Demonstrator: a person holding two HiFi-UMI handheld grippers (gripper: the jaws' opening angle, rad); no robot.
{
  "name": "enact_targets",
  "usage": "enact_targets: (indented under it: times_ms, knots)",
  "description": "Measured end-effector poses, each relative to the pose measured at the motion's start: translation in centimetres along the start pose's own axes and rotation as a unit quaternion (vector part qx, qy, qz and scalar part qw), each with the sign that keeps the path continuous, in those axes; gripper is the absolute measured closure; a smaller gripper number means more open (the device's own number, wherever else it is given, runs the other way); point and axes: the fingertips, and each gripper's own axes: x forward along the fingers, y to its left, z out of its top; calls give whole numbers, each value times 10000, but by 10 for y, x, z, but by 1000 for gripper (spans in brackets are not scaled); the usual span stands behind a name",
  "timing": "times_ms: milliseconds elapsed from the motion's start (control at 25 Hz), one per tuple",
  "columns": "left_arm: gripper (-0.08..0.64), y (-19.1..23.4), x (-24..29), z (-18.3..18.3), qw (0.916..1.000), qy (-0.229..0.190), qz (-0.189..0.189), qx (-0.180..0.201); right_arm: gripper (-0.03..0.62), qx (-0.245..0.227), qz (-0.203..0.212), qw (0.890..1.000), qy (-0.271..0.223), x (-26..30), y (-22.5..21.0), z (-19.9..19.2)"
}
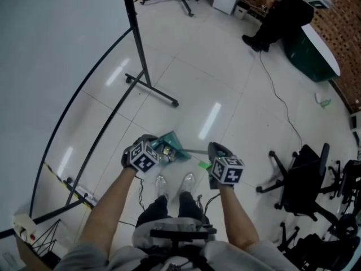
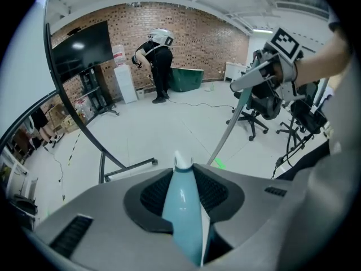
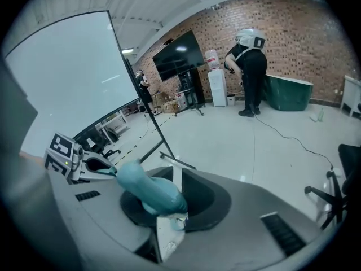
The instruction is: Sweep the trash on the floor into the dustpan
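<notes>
The left tool (image 1: pixel 148 150) is pinched on the pale teal dustpan handle (image 2: pixel 181 208). The handle runs straight out between the jaws and narrows to a whitish tip just past them. The teal dustpan (image 1: pixel 174 145) sits right at this tool's front, on the side facing the other tool. Pale scraps (image 1: pixel 163 150) of trash lie inside it, hard against the tool's tip. Whether the pan rests on the floor (image 1: pixel 225 83) or hangs just above it cannot be told. The right tool (image 1: pixel 219 149) is clamped on the rounded teal broom grip (image 3: pixel 149 192), which juts out of the jaws at a slant toward the left tool. From this tool the grey pole (image 2: pixel 228 131) slopes down toward the dustpan, and its lower end is hidden. A small bright green piece (image 1: pixel 204 164) lies on the floor between the two tools, close beside the right one and outside the pan. The person's shoes (image 1: pixel 175 184) stand just behind both tools. Farther out, ahead of the left tool, is the wheeled foot of a black stand (image 1: pixel 152 89). A black office chair (image 1: pixel 304 179) stands out to the right tool's side. Well ahead, another person (image 1: pixel 282 10) bends over by the brick wall.
</notes>
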Motion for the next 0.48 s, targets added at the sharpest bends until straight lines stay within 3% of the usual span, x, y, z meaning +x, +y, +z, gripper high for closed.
enact_targets:
  times_ms: [280, 480]
  knots:
    - [448, 2, 0, -41, 9995, 132, 77, -263, 543, -385, 5, 9984, -412, -15, 9, 39]
    - [448, -1, -6, -48, 9995, 34, 142, -278, 543, -721, 152, 9948, -706, -28, 30, 61]
